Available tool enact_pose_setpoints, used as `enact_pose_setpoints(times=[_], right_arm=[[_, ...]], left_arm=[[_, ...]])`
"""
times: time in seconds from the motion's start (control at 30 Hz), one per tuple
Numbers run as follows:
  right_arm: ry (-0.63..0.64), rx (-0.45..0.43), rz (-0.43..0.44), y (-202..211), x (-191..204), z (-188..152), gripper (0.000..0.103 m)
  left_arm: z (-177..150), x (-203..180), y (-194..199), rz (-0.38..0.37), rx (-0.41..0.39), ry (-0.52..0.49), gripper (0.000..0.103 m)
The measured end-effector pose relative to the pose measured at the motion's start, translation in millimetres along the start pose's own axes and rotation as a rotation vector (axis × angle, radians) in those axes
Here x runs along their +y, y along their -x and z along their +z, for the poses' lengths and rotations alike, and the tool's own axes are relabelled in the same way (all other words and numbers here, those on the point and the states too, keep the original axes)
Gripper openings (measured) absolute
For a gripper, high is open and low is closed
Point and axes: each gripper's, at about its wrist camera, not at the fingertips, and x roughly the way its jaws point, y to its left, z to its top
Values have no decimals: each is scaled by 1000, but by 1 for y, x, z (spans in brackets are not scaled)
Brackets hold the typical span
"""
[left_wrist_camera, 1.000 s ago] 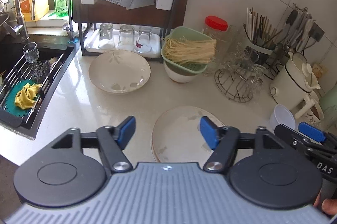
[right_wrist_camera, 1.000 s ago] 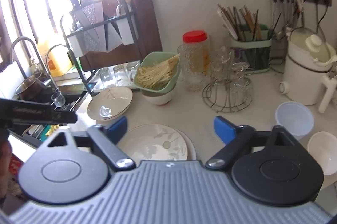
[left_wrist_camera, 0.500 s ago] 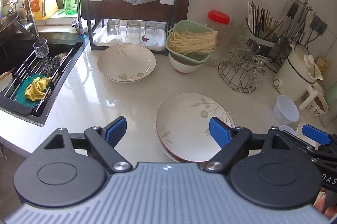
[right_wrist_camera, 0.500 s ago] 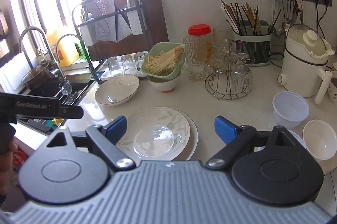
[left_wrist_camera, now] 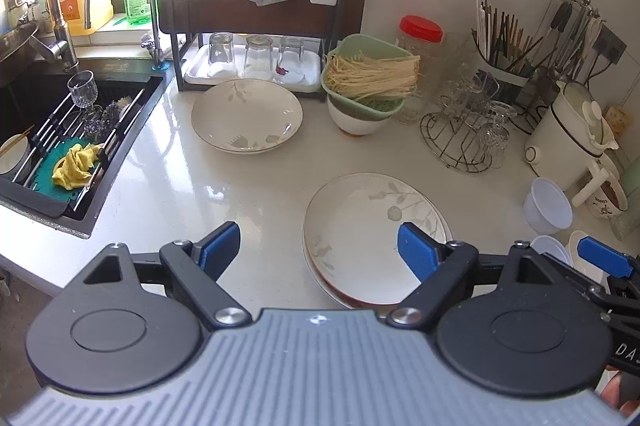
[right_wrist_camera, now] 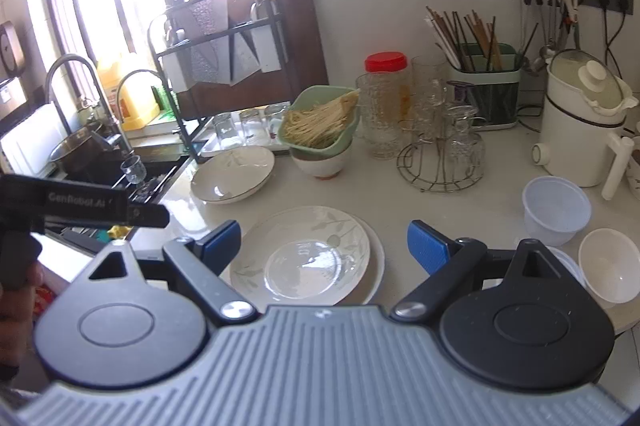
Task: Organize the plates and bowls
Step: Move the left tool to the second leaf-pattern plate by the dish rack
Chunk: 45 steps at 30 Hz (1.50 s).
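Both grippers, left (left_wrist_camera: 319,248) and right (right_wrist_camera: 324,246), spread and empty; plate stack (right_wrist_camera: 308,258) just ahead. Next: probably grab another plate (left_wrist_camera: 246,115).

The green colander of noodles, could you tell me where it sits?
In the left wrist view, the green colander rests atop a white bowl, between the deep plate and the red-lidded jar.

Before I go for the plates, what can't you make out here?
- Plate stack: how many plates; left wrist view shows only a reddish rim under the top one, near edge hidden by the left tool.
- Small white bowls: right tool body covers those stacked beside it.
- Sink: contents cut off by the frame edge.
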Motion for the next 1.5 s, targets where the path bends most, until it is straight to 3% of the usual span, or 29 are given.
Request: enact_pose_setpoints(times=[0.6, 0.87, 1.5], right_arm=[[71, 54, 116, -32, 33, 6, 91], [89, 67, 115, -43, 42, 6, 91], [62, 95, 24, -109, 96, 22, 91]], left_arm=[[-3, 50, 4, 117, 7, 123, 89], [4, 72, -4, 141, -4, 175, 89], [68, 150, -72, 46, 42, 105, 89]])
